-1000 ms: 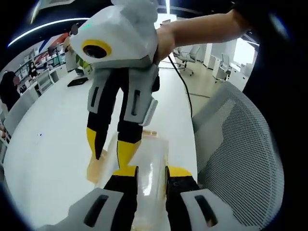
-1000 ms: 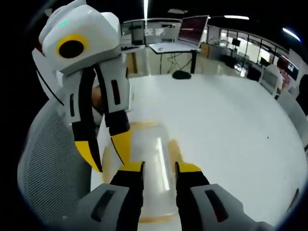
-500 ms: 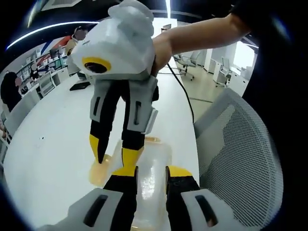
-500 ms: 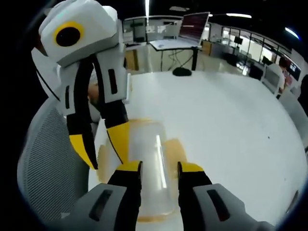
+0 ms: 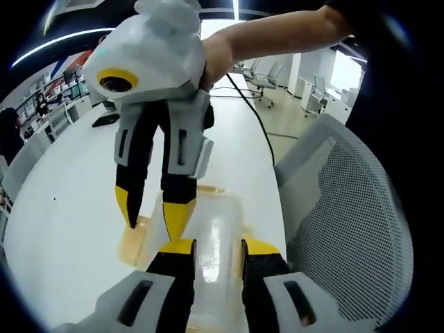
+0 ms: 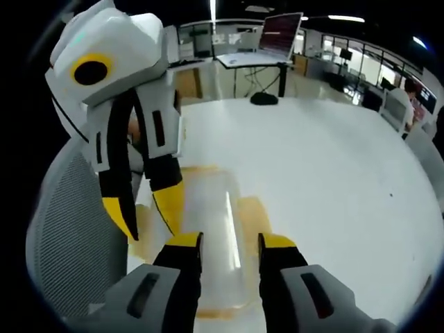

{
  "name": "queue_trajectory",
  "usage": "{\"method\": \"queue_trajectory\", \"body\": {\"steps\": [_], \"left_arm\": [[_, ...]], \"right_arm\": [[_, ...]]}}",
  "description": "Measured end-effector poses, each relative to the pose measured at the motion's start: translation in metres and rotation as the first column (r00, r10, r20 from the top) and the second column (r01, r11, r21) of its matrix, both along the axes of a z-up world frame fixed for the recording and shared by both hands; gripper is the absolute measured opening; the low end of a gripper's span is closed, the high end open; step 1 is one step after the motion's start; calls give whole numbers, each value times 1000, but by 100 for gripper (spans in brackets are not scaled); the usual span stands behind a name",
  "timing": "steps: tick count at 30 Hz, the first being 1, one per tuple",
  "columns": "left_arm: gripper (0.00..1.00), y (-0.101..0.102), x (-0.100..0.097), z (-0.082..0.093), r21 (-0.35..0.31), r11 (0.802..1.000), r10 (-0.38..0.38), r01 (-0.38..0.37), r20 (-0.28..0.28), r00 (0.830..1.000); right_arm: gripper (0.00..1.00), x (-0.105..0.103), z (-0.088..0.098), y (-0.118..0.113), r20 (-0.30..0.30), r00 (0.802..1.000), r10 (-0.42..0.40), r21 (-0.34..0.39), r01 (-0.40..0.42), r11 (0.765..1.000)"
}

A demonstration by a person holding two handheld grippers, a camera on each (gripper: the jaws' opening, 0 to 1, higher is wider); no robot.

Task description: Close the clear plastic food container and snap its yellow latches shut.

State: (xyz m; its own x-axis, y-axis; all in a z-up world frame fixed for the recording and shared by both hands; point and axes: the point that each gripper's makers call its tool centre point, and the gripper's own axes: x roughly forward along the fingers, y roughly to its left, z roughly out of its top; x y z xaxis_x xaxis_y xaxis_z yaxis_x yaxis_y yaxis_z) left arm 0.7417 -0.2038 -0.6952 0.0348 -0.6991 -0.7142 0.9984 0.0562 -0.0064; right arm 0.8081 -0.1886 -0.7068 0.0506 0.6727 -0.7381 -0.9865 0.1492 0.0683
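Observation:
The clear plastic container [image 5: 216,225] lies on the white table [image 5: 62,187] near its edge, lid on top, with yellow latches [image 5: 132,239] along its sides. My left gripper [image 5: 218,250] is open, its jaws straddling the lid from above. Opposite it, the right gripper [image 5: 152,211] points down at the container's far left side. In the right gripper view the container [image 6: 222,208] runs away between my right gripper's [image 6: 229,243] open jaws, a yellow latch [image 6: 253,211] on its right. The left gripper [image 6: 146,211] comes down at its left edge.
A grey mesh chair back [image 5: 347,208] stands right against the table edge beside the container, also the chair [image 6: 69,229]. A person's bare arm [image 5: 277,35] holds the right gripper. The table [image 6: 333,180] stretches wide beyond; desks and a monitor [image 6: 277,35] stand far back.
Both grippers stay over the container with small shifts. Each pair of jaws stands slightly wider apart than a second ago. The container has not visibly moved.

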Motion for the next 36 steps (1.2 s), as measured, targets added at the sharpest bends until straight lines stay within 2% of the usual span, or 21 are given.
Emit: {"method": "queue_trajectory", "body": {"steps": [10, 18, 20, 23, 28, 36], "left_arm": [[24, 7, -14, -10, 62, 997, -61, 55, 104, 993], [27, 9, -16, -19, 94, 993, -83, 69, 157, 984], [27, 8, -15, -19, 90, 993, -90, 74, 182, 979], [26, 8, -14, -19, 84, 994, -79, 64, 190, 979], [23, 7, -10, -19, 90, 993, -101, 81, 242, 965], [23, 7, -8, -19, 84, 992, -110, 90, 269, 957]], "right_arm": [[34, 1, -7, 3, -54, 998, 24, -11, -24, 1000], [37, 4, -12, 5, -141, 990, 17, -11, -19, 1000], [37, 4, -13, 6, -155, 988, 20, -13, -22, 1000], [37, 2, -14, 7, -192, 981, 26, -15, -29, 999], [35, -4, -16, 11, -243, 969, 41, -18, -46, 999], [37, -4, -17, 14, -262, 963, 60, -38, -73, 997]]}}
